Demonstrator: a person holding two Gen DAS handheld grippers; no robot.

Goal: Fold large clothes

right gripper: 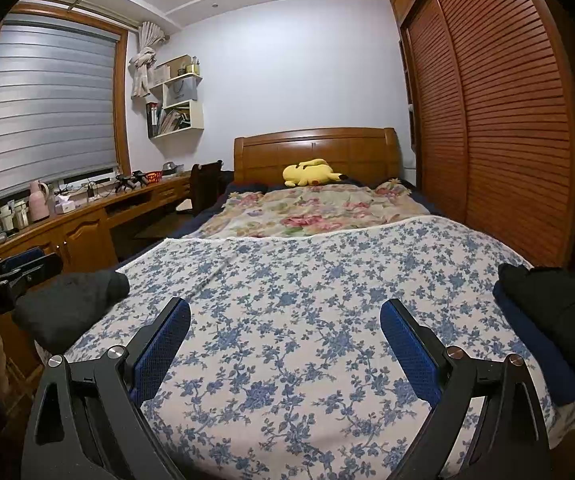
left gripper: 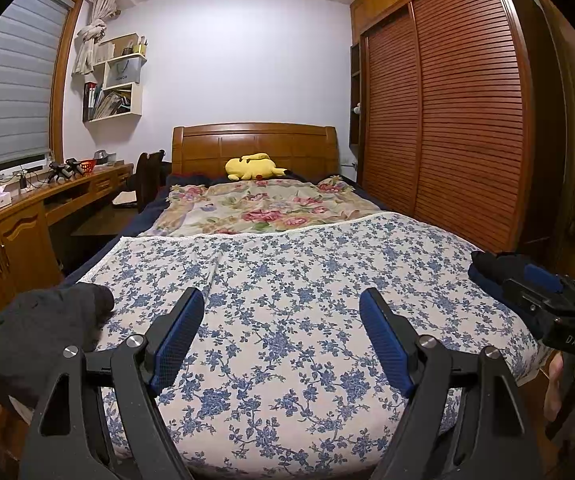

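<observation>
Between grey garment [left gripper: 43,328] and dark stack [right gripper: 547,316], bare floral sheet [left gripper: 287,312].

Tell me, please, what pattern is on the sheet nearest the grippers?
Blue flowers on white; the sheet shows best in the right wrist view.

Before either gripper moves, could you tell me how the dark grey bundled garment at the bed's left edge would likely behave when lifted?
The dark grey bundled garment looks soft and rumpled, so it would probably droop and unfurl. It overhangs the blue floral bedspread, so a push might slide it off.

A dark grey garment [left gripper: 47,320] lies bunched at the bed's left edge.
</observation>
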